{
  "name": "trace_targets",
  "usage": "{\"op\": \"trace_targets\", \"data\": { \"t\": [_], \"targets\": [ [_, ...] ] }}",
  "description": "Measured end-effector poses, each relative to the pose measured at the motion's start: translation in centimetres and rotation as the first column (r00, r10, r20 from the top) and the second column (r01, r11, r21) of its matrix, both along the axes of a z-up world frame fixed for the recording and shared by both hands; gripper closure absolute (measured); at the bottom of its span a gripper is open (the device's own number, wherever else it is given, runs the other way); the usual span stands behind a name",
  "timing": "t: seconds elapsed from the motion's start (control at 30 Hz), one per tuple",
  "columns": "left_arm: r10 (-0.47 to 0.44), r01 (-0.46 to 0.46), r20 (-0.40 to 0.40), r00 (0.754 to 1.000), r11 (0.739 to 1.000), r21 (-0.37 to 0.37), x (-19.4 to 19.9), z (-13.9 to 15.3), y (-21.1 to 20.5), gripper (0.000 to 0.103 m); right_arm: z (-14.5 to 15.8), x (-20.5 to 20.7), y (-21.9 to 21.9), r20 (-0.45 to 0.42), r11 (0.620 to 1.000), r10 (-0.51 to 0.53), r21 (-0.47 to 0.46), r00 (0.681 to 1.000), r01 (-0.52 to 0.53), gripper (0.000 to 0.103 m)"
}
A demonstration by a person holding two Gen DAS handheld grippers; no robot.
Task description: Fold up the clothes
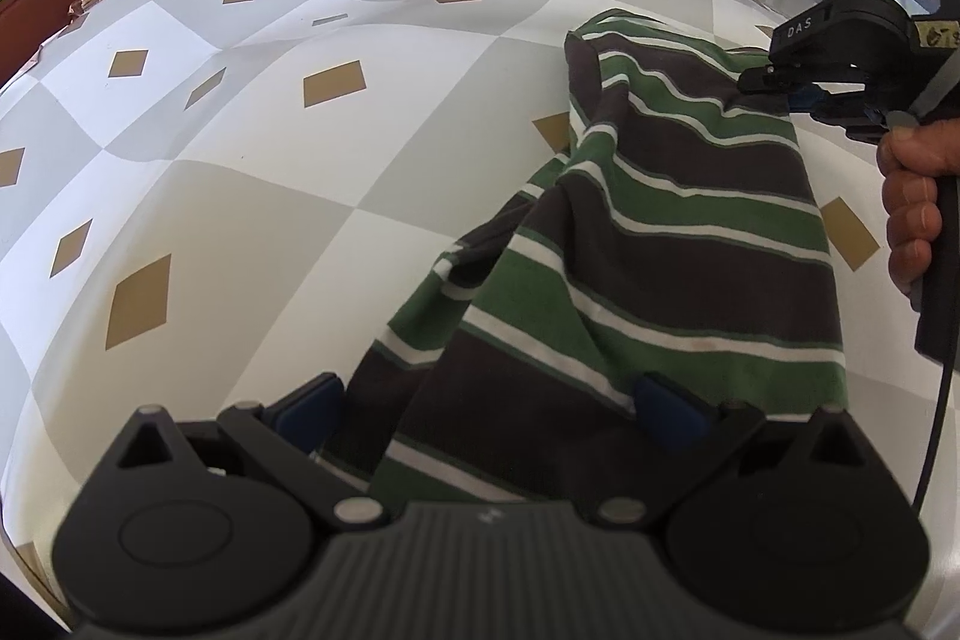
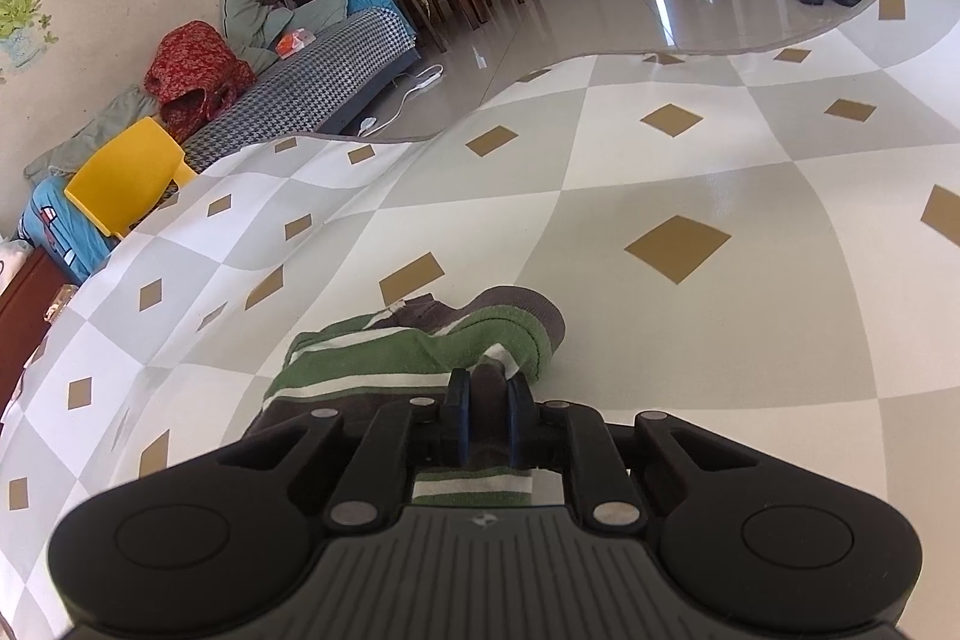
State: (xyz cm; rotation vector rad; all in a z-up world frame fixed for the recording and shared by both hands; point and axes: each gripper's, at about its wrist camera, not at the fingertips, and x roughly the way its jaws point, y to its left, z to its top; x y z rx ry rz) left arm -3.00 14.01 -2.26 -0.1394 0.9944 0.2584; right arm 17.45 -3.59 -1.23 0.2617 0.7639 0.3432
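On the checkered tablecloth (image 1: 240, 196), striped green-brown shirt (image 1: 690, 244) bunched up, right gripper (image 2: 487, 403) pinched tight on its far edge, left gripper (image 1: 489, 403) spread wide around the near end, not squeezing

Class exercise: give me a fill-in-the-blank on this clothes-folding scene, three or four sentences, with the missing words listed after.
1. The striped shirt has brown, white and ____ stripes.
2. The right tongs are ____ on a fold of the shirt.
3. The left tongs stand ____, with shirt cloth lying between their pads.
4. The chair beyond the tablecloth is ____.

Missing words: green; shut; open; yellow
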Motion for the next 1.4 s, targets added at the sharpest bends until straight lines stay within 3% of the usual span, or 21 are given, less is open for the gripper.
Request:
{"op": "trace_targets", "data": {
  "t": [0.2,0.4,0.8,1.1,1.33,1.4],
  "targets": [
    [0.020,-0.019,0.048,0.999,0.999,-0.031,0.1,0.9,0.5,0.000,2.1,-0.8,-1.9,0.071,0.994,-0.090,-0.055,0.993,0.094,0.091],
    [-0.028,0.029,0.073,0.997,1.000,-0.012,0.0,1.4,-0.6,0.000,2.8,-1.4,-4.9,0.079,0.977,-0.185,-0.097,0.980,0.192,0.091],
    [-0.101,0.101,0.041,0.994,0.995,-0.003,-1.5,1.1,-2.0,0.000,3.2,-3.2,-11.0,0.060,0.892,-0.395,-0.215,0.917,0.398,0.091],
    [-0.175,0.174,0.038,0.984,0.984,0.033,-3.2,1.3,-3.4,0.000,2.7,-5.3,-14.7,-0.003,0.854,-0.466,-0.263,0.885,0.449,0.091],
    [-0.204,0.204,-0.002,0.979,0.978,0.030,-3.4,0.2,-4.0,0.000,2.7,-7.1,-16.4,-0.024,0.870,-0.442,-0.255,0.897,0.422,0.090],
    [-0.200,0.200,0.000,0.980,0.979,0.029,-3.4,0.1,-4.0,0.000,3.0,-7.5,-17.0,-0.024,0.881,-0.431,-0.228,0.902,0.415,0.085]
  ]
}}
